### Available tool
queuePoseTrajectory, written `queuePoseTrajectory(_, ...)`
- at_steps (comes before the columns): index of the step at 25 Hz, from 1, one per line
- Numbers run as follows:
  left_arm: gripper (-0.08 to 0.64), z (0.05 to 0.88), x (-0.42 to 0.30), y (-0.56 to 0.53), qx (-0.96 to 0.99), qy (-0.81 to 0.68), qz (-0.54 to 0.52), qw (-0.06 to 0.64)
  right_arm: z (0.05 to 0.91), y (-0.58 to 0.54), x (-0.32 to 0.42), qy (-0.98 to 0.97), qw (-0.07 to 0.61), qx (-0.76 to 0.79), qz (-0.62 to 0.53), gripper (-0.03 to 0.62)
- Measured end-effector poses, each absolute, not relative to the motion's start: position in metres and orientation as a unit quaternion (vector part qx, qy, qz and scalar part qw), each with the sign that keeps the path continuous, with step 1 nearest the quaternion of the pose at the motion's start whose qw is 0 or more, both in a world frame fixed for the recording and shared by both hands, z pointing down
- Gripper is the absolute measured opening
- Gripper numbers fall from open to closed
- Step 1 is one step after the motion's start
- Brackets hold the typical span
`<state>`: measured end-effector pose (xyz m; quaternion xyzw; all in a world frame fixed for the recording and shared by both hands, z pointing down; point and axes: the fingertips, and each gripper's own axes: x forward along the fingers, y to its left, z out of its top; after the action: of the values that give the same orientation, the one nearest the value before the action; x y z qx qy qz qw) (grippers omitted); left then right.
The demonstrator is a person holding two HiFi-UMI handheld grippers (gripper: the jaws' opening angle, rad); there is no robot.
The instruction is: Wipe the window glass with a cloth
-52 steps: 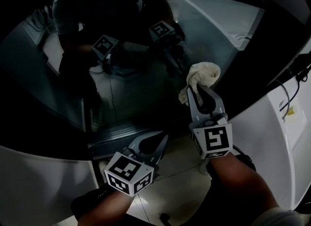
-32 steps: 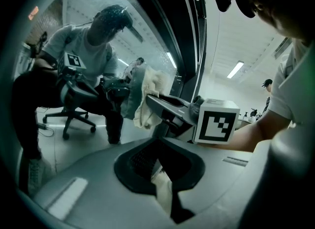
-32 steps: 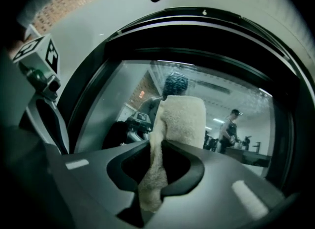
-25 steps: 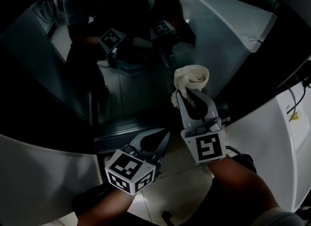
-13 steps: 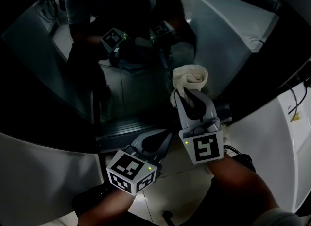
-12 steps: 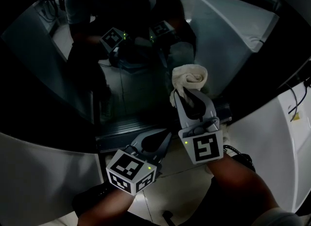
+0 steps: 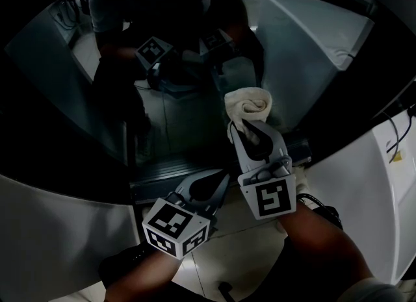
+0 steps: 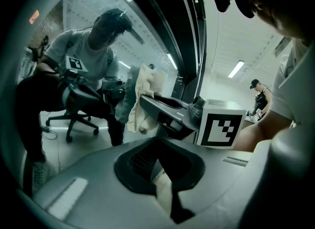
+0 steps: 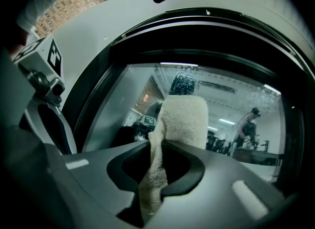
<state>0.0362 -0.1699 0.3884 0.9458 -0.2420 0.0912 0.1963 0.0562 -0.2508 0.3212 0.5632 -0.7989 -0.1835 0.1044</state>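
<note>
Plainly, a cream terry cloth (image 7: 248, 104) is being clamped between the closed jaws of the right gripper (image 7: 246, 125), with its rolled end bulging beyond the jaw tips and a loose tail hanging down through the opening behind them. In the right gripper view the same cloth (image 9: 183, 119) is being pinched at the middle of that gripper (image 9: 162, 143), and its rolled end is being held up against the dark window glass (image 7: 175, 119). The left gripper (image 7: 218, 180) is being held lower and just beside the right one, apart from the cloth, with its jaws brought together on nothing. The glass (image 9: 231, 100) is being bordered by a black curved frame (image 9: 197, 31), which is set in a white body panel (image 7: 364, 184). A seated figure's reflection (image 7: 117, 67) is being shown in the glass, and a pale tiled floor (image 7: 224, 252) is being seen below the grippers.
</note>
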Motion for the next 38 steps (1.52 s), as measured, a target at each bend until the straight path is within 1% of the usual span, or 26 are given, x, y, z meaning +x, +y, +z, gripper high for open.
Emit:
queuePoseTrajectory(4, 0.017, 0.388, 0.036, -0.172, 0.946, -0.245, 0.087, 0.191, 0.322, -0.249, 0.056, -0.812, 0.118, 0.539, -0.188, 0.055)
queuePoseTrajectory(9, 0.017, 0.391, 0.035, -0.177, 0.948, -0.253, 0.091, 0.173, 0.333, -0.249, 0.057, -0.818, 0.177, 0.512, -0.192, 0.054)
queuePoseTrajectory(11, 0.017, 0.391, 0.035, -0.177, 0.949, -0.253, 0.091, 0.167, 0.334, -0.247, 0.056, -0.82, 0.184, 0.506, -0.195, 0.054)
queuePoseTrajectory(15, 0.017, 0.388, 0.037, -0.168, 0.955, -0.242, 0.081, 0.154, 0.335, -0.234, 0.054, -0.829, 0.175, 0.496, -0.191, 0.052)
queuePoseTrajectory(19, 0.017, 0.397, 0.031, -0.16, 0.957, -0.239, 0.084, 0.14, 0.337, -0.221, 0.054, -0.842, 0.135, 0.494, -0.17, 0.052)
queuePoseTrajectory(23, 0.017, 0.406, 0.02, -0.168, 0.952, -0.258, 0.086, 0.142, 0.346, -0.218, 0.069, -0.843, 0.13, 0.5, -0.148, 0.052)
queuePoseTrajectory(27, 0.017, 0.403, 0.024, -0.162, 0.95, -0.278, 0.072, 0.124, 0.349, -0.201, 0.092, -0.849, 0.102, 0.502, -0.126, 0.051)
queuePoseTrajectory(32, 0.017, 0.388, 0.028, -0.145, 0.948, -0.296, 0.046, 0.102, 0.365, -0.162, 0.109, -0.852, 0.107, 0.502, -0.107, 0.051)
queuePoseTrajectory(38, 0.017, 0.36, 0.027, -0.119, 0.948, -0.301, 0.039, 0.095, 0.348, -0.129, 0.115, -0.851, 0.108, 0.504, -0.101, 0.051)
